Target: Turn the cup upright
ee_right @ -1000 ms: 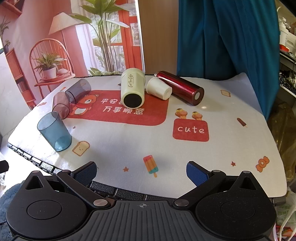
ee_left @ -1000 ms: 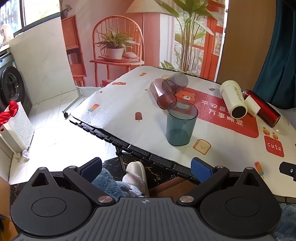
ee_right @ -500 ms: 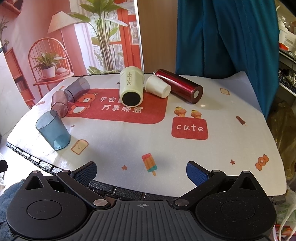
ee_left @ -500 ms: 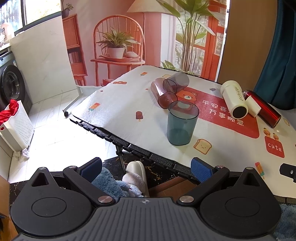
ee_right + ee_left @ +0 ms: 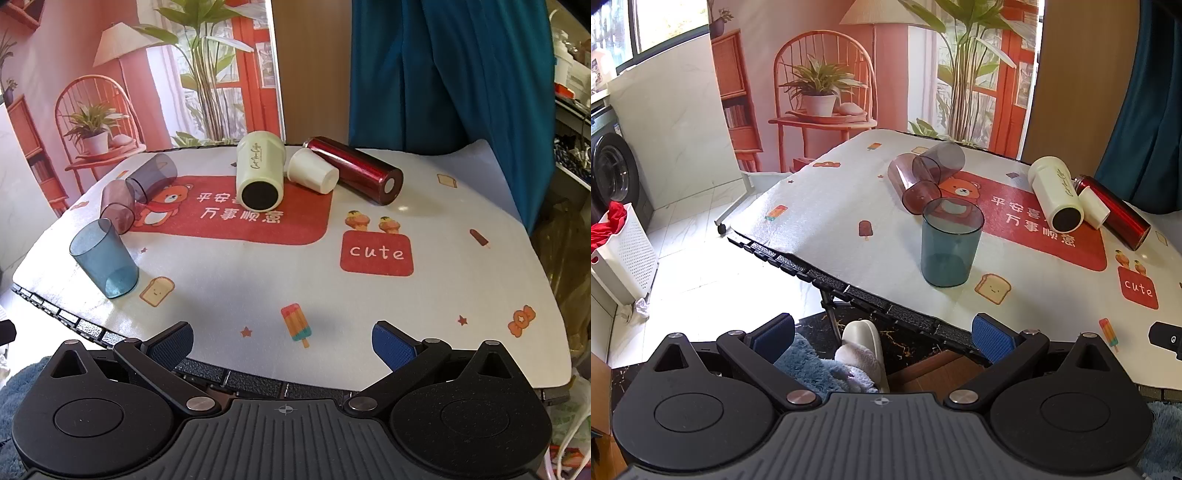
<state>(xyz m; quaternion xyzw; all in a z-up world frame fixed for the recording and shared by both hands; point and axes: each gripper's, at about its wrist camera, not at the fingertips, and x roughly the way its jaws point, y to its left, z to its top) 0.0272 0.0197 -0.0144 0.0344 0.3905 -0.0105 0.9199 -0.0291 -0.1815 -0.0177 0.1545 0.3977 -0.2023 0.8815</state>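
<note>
Both the left gripper (image 5: 882, 330) and right gripper (image 5: 282, 341) gape empty at the table (image 5: 424, 306) edge; the pink cup (image 5: 913, 183) lies sideways mid-table, likely light, slick plastic, best pinched across its wall.

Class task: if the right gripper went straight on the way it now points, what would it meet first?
Probably the tablecloth itself, near the popsicle print. The right gripper is open, tilted down at bare cloth; the cream cup lies farther along. Depth is unclear.

Folding table (image 5: 258, 380), printed mat (image 5: 229, 288) over it, blue cup (image 5: 105, 256) upright, five other cups and bottles lying sideways
</note>
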